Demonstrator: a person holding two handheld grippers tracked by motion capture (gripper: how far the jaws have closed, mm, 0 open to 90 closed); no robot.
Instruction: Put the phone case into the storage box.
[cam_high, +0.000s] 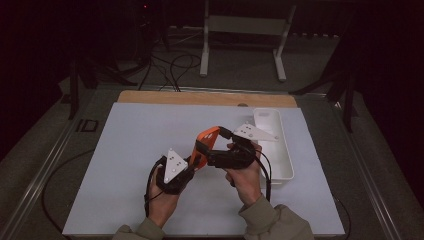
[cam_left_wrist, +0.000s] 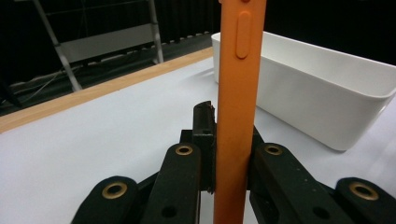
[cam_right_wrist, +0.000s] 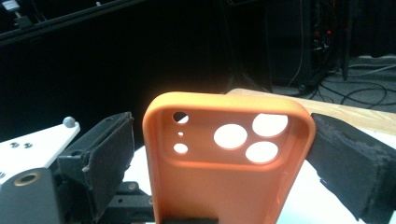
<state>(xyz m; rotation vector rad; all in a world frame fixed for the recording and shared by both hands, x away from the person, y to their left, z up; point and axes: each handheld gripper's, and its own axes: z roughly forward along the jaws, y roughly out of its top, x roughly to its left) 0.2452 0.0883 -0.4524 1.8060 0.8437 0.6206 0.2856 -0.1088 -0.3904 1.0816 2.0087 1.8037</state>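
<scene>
We have the orange phone case (cam_high: 206, 146) lifted off the desk (cam_high: 135, 150) and held in the air between our two hands, over the middle of the white mat. Our left gripper (cam_high: 192, 167) has its jaws clamped on the case's lower edge; in the left gripper view the case (cam_left_wrist: 236, 116) stands upright between the black pads, side button facing us. Our right gripper (cam_high: 209, 156) comes in from the side at the case, and in the right gripper view its jaws stand apart on either side of the case's camera-hole end (cam_right_wrist: 224, 158), not pressing on it as far as we can see. The white bin (cam_high: 274, 145) sits just to the right, empty as far as we can see. We judge the pick-up done; the hand-over or placing into the bin is left.
</scene>
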